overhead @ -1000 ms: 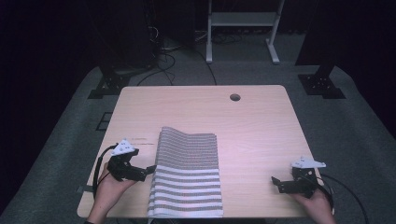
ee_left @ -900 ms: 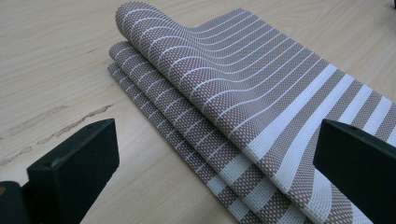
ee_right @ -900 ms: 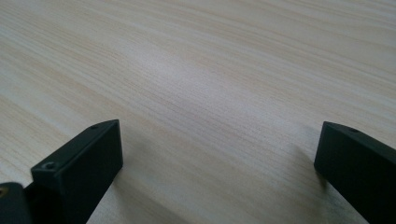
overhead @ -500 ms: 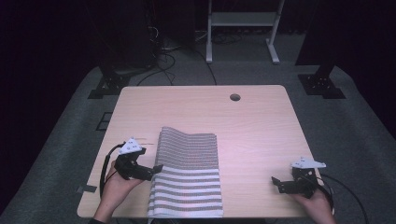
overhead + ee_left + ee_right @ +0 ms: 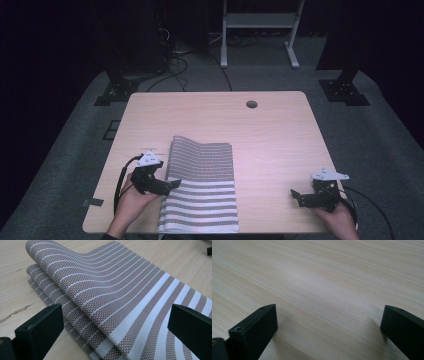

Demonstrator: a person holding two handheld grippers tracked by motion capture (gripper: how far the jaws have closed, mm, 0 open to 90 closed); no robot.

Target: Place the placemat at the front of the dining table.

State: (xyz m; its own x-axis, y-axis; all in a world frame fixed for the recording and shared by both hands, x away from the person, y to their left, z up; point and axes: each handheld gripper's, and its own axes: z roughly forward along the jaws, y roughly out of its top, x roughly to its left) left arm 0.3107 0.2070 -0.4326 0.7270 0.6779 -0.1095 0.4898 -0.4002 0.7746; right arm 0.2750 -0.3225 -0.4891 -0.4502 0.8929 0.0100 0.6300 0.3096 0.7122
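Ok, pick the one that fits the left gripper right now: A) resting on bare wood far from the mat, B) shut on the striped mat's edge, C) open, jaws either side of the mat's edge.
C: the left gripper has both jaws spread wide, with the folded striped mat lying between them, ungripped.

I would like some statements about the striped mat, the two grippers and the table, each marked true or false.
1. The striped mat is folded, with layers stacked at its edge. True.
2. The left gripper is shut. False: its jaws stand wide apart at the mat's left edge.
3. The right gripper is over bare table, apart from the mat. True.
4. The mat covers the round hole in the table. False: the hole lies uncovered near the far edge.
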